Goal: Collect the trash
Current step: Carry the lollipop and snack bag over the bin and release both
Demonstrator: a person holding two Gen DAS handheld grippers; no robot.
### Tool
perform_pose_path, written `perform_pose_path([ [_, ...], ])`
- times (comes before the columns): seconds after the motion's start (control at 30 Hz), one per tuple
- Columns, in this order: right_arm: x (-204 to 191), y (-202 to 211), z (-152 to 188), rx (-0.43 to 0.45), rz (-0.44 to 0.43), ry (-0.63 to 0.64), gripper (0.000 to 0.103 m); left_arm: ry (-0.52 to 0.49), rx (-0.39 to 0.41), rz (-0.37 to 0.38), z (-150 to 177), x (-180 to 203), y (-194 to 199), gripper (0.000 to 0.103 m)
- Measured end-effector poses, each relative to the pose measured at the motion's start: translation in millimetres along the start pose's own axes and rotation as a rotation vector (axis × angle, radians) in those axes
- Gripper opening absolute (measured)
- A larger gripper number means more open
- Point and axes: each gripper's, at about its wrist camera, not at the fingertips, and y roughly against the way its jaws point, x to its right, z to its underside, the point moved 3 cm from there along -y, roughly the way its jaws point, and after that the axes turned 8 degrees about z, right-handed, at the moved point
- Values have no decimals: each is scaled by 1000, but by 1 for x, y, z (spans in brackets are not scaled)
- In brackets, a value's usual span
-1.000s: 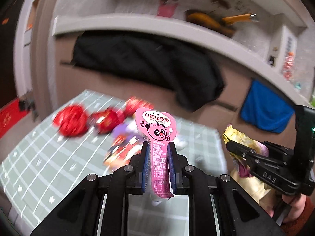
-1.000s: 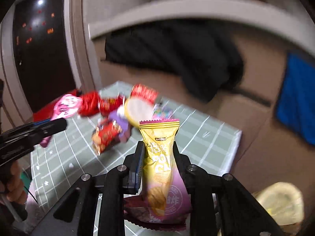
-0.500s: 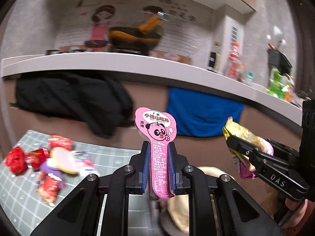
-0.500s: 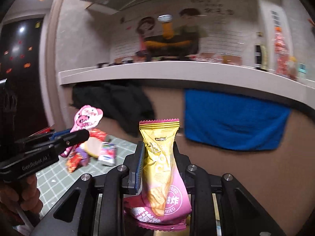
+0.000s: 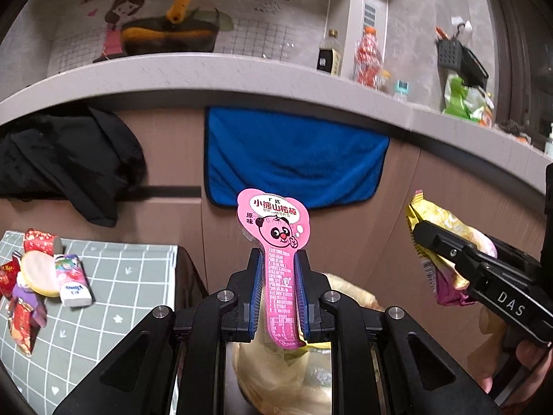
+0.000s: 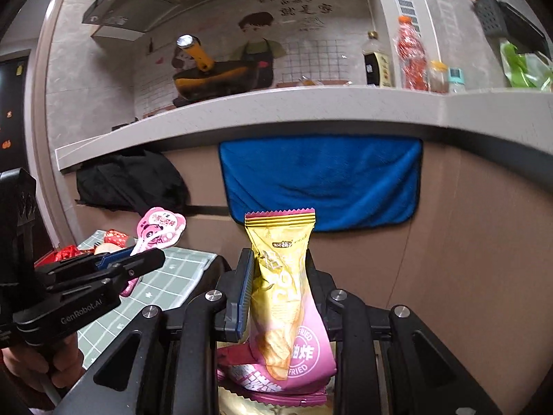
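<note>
My left gripper [image 5: 278,266] is shut on a pink panda lollipop wrapper [image 5: 274,228], held upright above a bin lined with a yellowish bag [image 5: 349,294]. My right gripper [image 6: 278,269] is shut on a gold and pink snack packet [image 6: 281,276]; a second pink packet [image 6: 255,380] hangs under it. Each gripper shows in the other's view: the right one [image 5: 420,238] at the right with its packet [image 5: 446,221], the left one [image 6: 152,259] at the left with the pink wrapper [image 6: 159,230]. Several more wrappers [image 5: 38,273] lie on the green grid mat [image 5: 114,297] to the left.
A kitchen counter [image 5: 242,72] runs across ahead, with a blue towel [image 5: 293,159] and a black garment [image 5: 58,159] hanging from it. Bottles [image 5: 368,55] and a pan [image 5: 169,34] stand on top. The mat's edge ends just left of the bin.
Both grippers have swung right, away from the mat of wrappers and over to the bin below the counter. Each still holds its wrapper.
</note>
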Motion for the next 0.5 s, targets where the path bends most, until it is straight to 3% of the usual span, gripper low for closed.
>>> perform_pose_path([
  [0.5, 22, -33, 38, -97, 5, -64, 24, 6, -86, -6, 32, 1, -39, 18],
])
